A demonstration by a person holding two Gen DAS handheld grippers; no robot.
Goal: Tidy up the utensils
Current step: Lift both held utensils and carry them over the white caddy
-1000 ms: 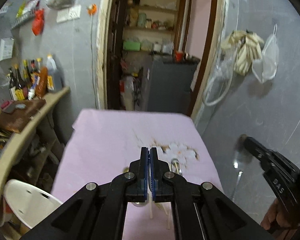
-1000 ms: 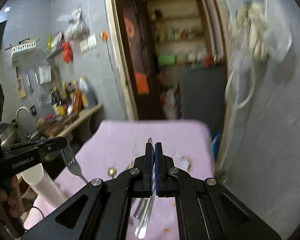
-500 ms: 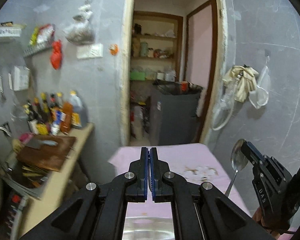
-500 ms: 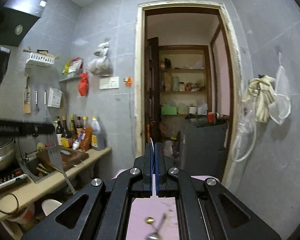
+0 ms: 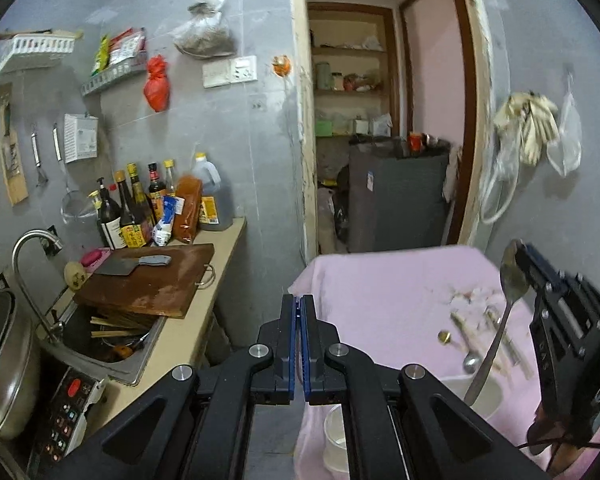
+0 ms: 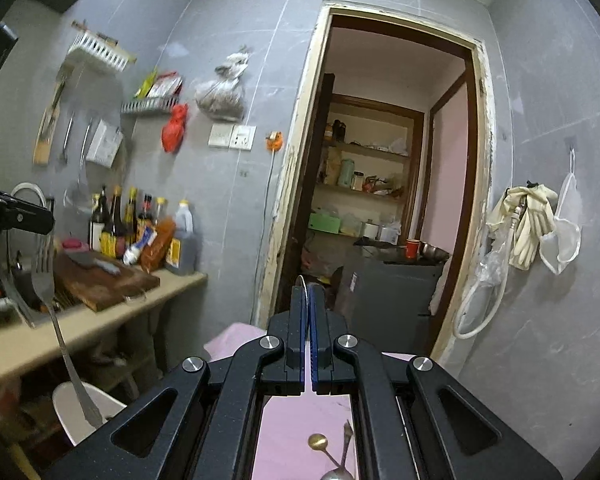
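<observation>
The left claw (image 5: pixel 299 306) is seen pressed together in its own view; a thin strip shows btwn the blue pads, and from the right wrist view it is seen to be pinching a fork (image 6: pixel 46 280) by the tines, handle hanging down and slightly tilted. The right claw (image 6: pixel 309 290) is likewise pressed together, w/ a thin metal edge poking up btwn the pads; in the left wrist view it is shown pinching a spoon (image 5: pixel 510 276) at the bowl, handle slanting down toward a white container (image 5: pixel 490 394).

Below the spoon, a pink-covered surface (image 5: pixel 380 280) is seen, w/ more utensils lying on it: a gold-bowled spoon (image 5: pixel 444 336), a small silver spoon (image 5: pixel 470 362) and several pale-handled pieces just beside them (too blurred to tell apart). A white stain patch is noted near them. A second white cup (image 5: pixel 336 436) is partly hidden behind the left claw's arm, at the cloth's near edge.

Further left, a kitchen counter (image 5: pixel 204 316) is seen w/ a wooden cutting board (image 5: pixel 152 284) carrying a cleaver (image 5: pixel 130 266), a row of sauce bottles (image 5: pixel 140 208) at the wall, and a sink (image 5: pixel 112 344) holding chopsticks under a curved tap (image 5: pixel 28 256). An open doorway is seen behind.
</observation>
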